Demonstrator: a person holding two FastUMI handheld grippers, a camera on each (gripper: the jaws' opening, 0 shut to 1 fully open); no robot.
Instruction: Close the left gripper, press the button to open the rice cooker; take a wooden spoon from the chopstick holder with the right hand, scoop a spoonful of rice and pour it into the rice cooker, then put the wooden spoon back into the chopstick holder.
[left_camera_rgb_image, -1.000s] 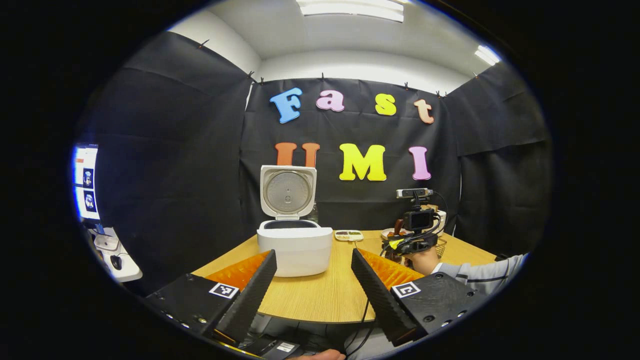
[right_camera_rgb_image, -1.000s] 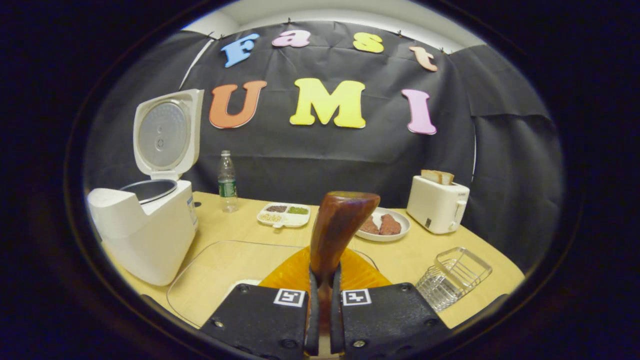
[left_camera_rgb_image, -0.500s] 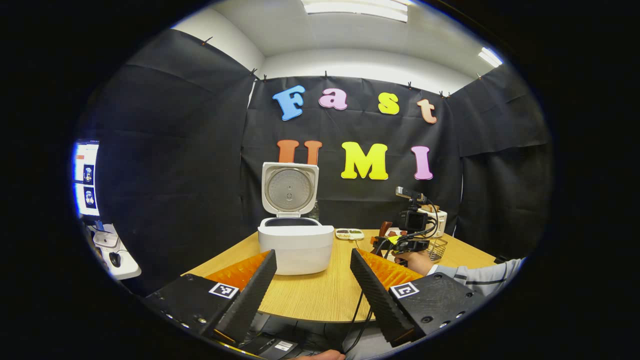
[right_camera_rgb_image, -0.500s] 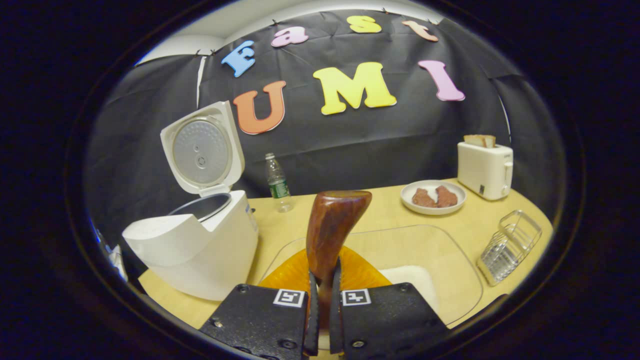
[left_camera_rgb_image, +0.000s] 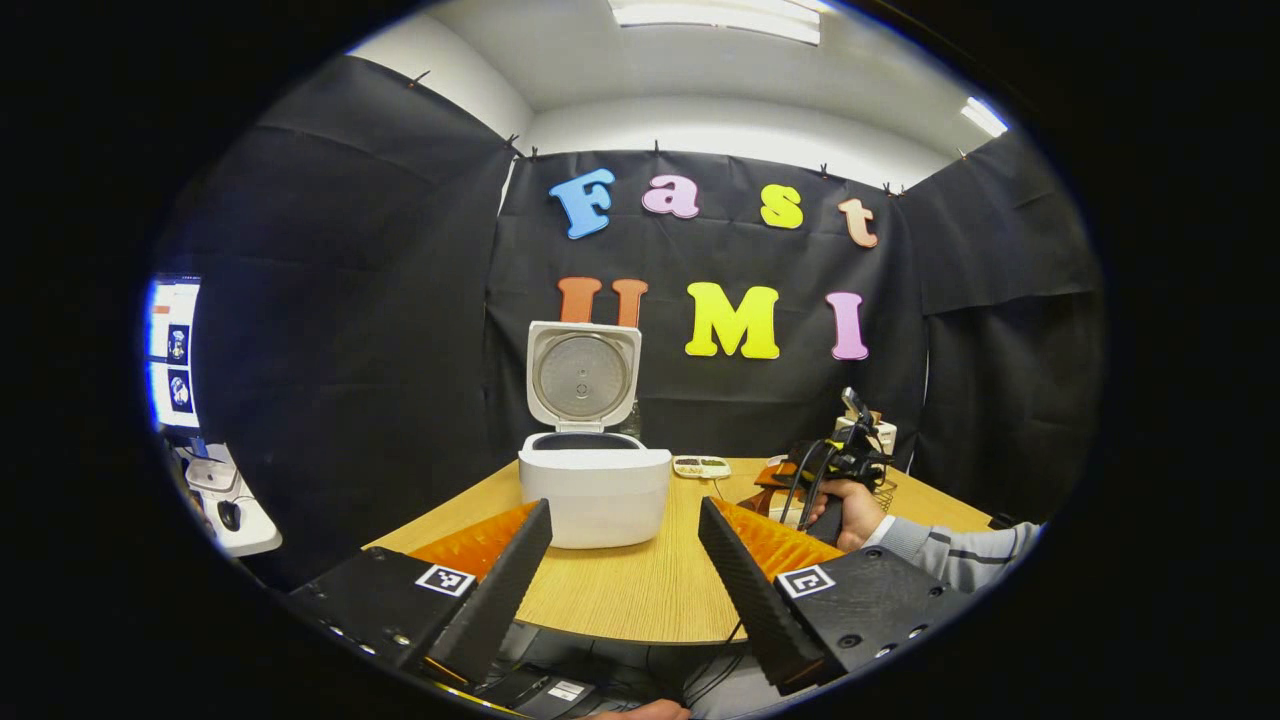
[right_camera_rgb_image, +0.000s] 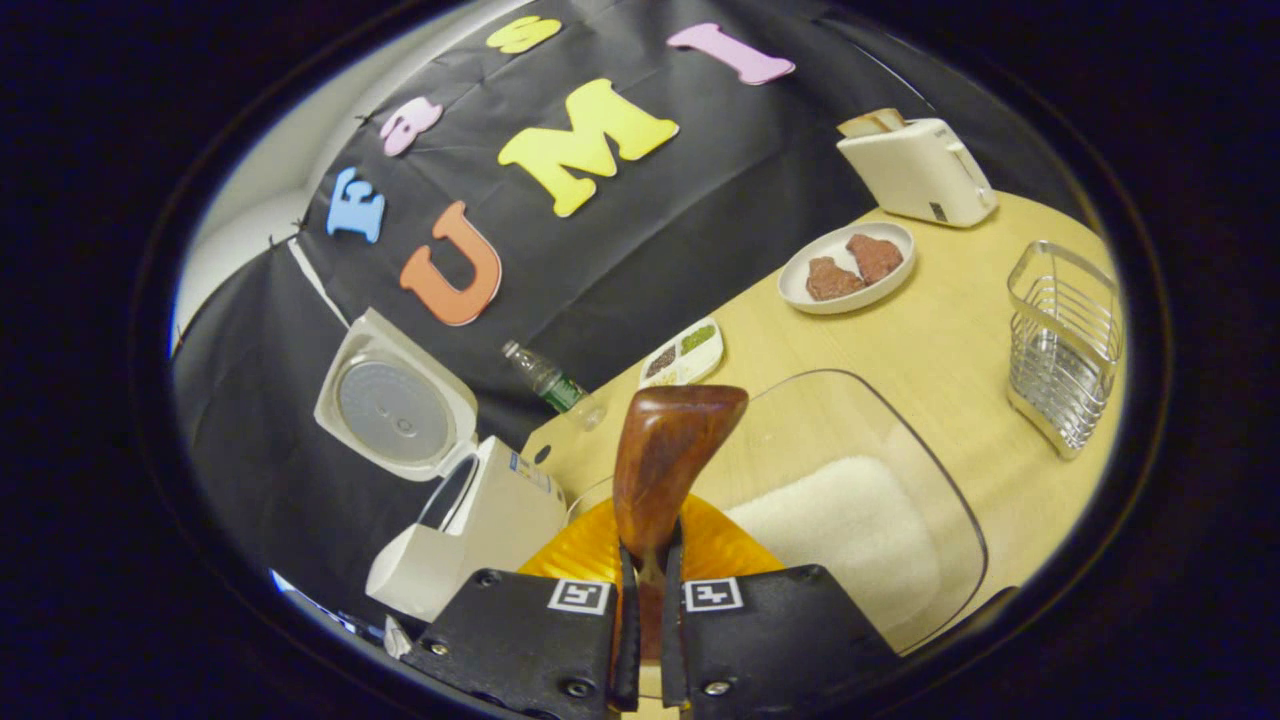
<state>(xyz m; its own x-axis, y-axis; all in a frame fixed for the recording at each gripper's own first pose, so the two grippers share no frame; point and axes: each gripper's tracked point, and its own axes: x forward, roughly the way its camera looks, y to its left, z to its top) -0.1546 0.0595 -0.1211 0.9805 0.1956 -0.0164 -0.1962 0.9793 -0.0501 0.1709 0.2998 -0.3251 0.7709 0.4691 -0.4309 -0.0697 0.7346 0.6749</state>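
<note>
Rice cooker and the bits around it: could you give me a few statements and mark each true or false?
1. The rice cooker has its lid up. True.
2. The right hand-held gripper is shut on a wooden spoon. True.
3. The left hand-held gripper is shut. False: its fingers stand apart.
4. The wire basket holds chopsticks. False: nothing shows inside it.
5. Bread sticks out of the toaster. True.
6. The plate is bare. False: two brown pieces lie on it.

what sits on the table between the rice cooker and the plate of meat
In the right gripper view, a plastic bottle and a divided snack tray lie between the rice cooker and the plate.
</note>
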